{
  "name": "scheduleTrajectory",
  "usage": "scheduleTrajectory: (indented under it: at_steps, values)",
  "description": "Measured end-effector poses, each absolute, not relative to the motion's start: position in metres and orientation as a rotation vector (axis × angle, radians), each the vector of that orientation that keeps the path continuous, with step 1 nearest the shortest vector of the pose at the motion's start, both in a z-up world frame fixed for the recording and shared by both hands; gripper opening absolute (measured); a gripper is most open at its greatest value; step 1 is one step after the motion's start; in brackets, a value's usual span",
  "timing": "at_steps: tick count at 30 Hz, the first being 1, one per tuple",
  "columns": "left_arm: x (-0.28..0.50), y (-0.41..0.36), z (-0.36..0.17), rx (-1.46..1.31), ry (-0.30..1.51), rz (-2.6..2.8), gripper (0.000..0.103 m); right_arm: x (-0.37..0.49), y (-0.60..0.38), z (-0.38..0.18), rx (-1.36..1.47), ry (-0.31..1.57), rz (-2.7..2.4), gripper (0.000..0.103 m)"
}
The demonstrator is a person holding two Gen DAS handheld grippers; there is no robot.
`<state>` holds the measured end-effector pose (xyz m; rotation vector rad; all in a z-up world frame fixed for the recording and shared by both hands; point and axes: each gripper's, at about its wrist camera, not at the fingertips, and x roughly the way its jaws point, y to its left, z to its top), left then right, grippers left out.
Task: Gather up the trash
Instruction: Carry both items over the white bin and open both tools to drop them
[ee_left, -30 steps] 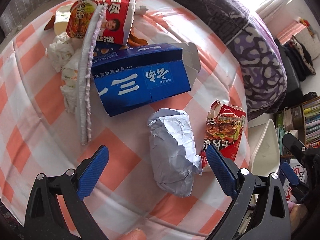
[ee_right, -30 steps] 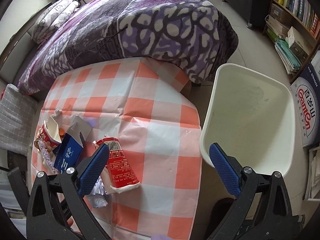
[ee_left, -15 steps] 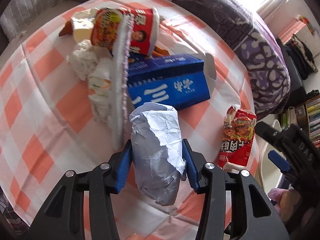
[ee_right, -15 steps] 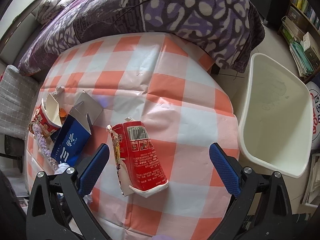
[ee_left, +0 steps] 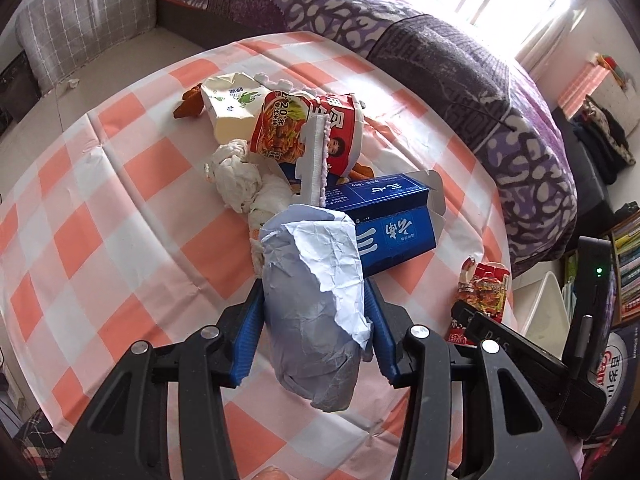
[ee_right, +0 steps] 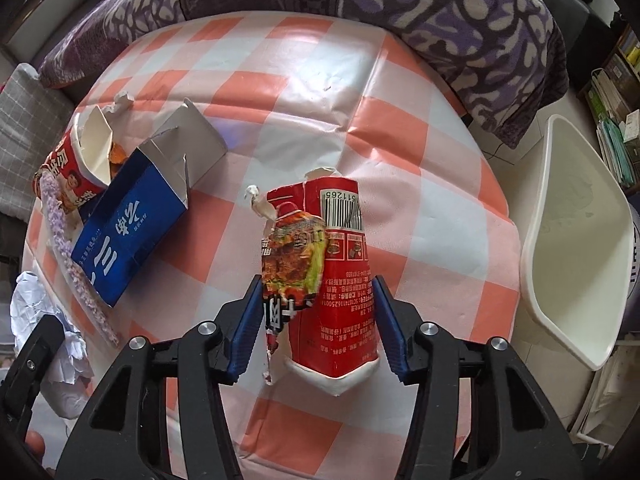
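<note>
Nearby — white bin (ee_right: pixel 576 240), nothing visible inside

Each handheld gripper, the left gripper (ee_left: pixel 314 334) and the right gripper (ee_right: pixel 316 326), has a matte black plastic frame forking into 2 arms. Ribbed blue pads (ee_left: pixel 247 338) line the inner faces of the fingers, and 2 round silver screws (ee_right: pixel 207 327) sit behind each pad.

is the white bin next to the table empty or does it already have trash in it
Empty, as far as the right wrist view shows: the white bin beside the checked table shows only bare, faintly stained inner walls, with no trash visible.
</note>
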<state>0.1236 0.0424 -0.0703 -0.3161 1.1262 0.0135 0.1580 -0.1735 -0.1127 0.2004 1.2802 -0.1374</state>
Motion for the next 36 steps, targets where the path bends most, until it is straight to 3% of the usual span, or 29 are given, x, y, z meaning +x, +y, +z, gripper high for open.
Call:
scheduleTrajectory:
  at_steps: [15,26,30,33,36]
  values:
    - [0.112,0.004,-0.038,-0.215,1.002,-0.046,0.048,0.119,-0.243,-0.026,0.285,0.966,-0.252,0.049]
    - [0.098,-0.089,-0.018,-0.118,0.996,-0.137,0.048,0.057,-0.355,0.000,0.438,0.867,-0.433,0.051]
    - [0.096,-0.133,-0.008,-0.089,1.001,-0.192,0.048,0.038,-0.392,0.010,0.494,0.833,-0.514,0.057]
    - [0.095,-0.167,0.000,-0.058,0.996,-0.235,0.048,0.022,-0.419,0.018,0.552,0.785,-0.582,0.081]
    - [0.093,-0.202,0.004,-0.027,1.000,-0.277,0.048,0.007,-0.441,0.025,0.602,0.736,-0.613,0.084]
